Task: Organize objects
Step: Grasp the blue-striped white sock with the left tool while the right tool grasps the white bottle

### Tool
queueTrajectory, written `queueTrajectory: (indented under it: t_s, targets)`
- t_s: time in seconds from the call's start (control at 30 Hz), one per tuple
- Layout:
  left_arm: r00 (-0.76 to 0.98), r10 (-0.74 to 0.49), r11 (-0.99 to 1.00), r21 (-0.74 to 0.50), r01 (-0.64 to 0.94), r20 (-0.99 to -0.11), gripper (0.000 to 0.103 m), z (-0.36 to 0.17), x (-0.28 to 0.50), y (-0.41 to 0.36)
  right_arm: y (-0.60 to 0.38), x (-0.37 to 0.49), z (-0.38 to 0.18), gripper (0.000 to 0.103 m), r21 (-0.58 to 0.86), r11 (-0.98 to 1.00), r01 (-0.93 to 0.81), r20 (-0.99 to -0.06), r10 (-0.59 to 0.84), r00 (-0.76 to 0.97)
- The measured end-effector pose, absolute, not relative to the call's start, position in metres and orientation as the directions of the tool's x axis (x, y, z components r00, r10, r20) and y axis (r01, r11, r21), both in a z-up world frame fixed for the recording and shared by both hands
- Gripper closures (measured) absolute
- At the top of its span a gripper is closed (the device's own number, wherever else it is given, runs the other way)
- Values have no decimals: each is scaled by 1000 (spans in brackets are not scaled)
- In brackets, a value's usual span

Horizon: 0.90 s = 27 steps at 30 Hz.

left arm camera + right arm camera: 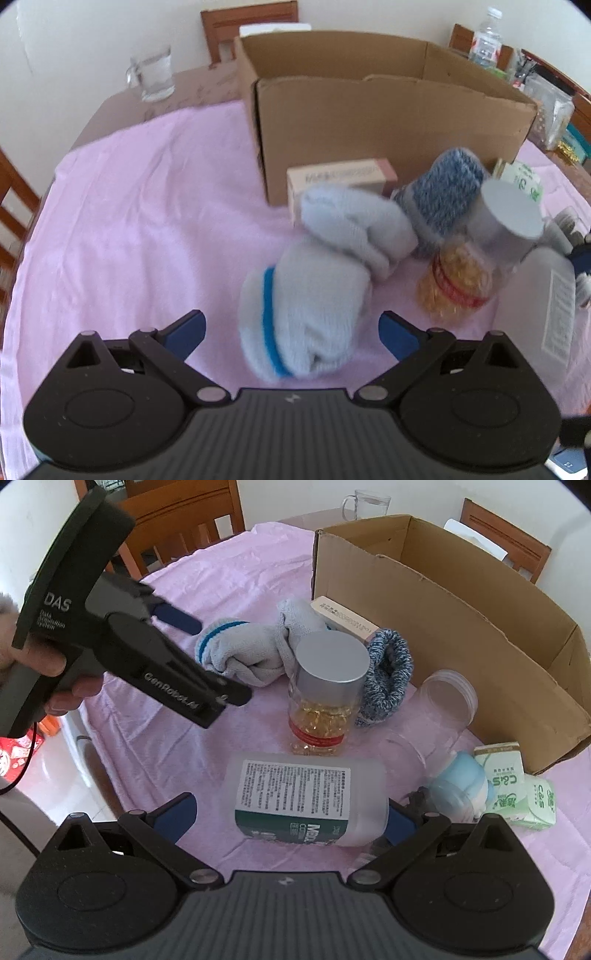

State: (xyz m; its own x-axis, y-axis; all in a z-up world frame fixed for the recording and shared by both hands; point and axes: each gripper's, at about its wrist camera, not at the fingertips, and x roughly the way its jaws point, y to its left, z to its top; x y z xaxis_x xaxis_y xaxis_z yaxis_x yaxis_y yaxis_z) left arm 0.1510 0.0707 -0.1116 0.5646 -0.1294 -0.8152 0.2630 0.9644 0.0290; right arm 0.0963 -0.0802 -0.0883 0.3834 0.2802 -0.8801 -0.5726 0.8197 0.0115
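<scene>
Pink tablecloth [129, 192] spread over a brown table [122, 107], wooden chairs [177, 524] around it. Open cardboard box [369, 122] at the far side, interior not visible. Glass mug [153, 74] on bare table beyond the cloth, left of the box.

Left gripper [291, 332]: fingers spread wide, holding nothing, positioned either side of the near end of a pale grey sock bundle [317, 280] with a blue band; contact cannot be confirmed. Right gripper [291, 812]: fingers spread wide around a frosted white bottle [306, 797] lying on its side; right finger beside the bottle, left finger apart from it.

Capsule bottle [321, 701], upright, grey cap, just beyond the white bottle. Blue-and-white knit roll [388, 675] beside it, against a small carton [343, 618] at the box wall. Clear jar [443, 709] on its side. Green tissue packs [517, 786] near the box corner.
</scene>
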Motion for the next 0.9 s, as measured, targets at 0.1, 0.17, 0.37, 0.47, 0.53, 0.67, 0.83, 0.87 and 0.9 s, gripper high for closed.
queueTrajectory:
  t_s: [0.1,0.17,0.37,0.47,0.53,0.67,0.83,0.87,0.9]
  targets:
    - [554,-163,963,-11,268,-816,12,-115,161,70,-78,98,-91,0,1,820,-572,-878,275,392]
    - [536,-190,962,-47,269,-822,18,-117,165,70,-77,98,-92,0,-7,820,-573,-876,272,399]
    - [548,-175,958,-12,288,-818,26,-118,165,63,-73,98,-95,0,-40,816,-576,-874,251,416]
    - [548,-182,956,-18,292,-817,30,-116,164,64,-73,99,-98,0,-49,816,-576,-877,241,416]
    - [543,-183,957,-21,290,-819,31,-116,164,66,-74,98,-98,0,-52,814,-579,-877,240,416]
    - [530,-173,953,-6,302,-830,31,-113,158,69,-75,95,-96,0,-28,814,-580,-886,248,391]
    - [527,-172,957,-13,291,-832,30,-112,161,73,-72,94,-100,3,-33,823,-567,-890,234,392]
    - [530,-170,958,-15,285,-831,30,-112,160,72,-72,95,-101,4,-33,830,-557,-891,228,393]
    - [533,-168,960,-14,281,-829,30,-112,160,72,-72,97,-102,5,-28,836,-548,-891,227,393]
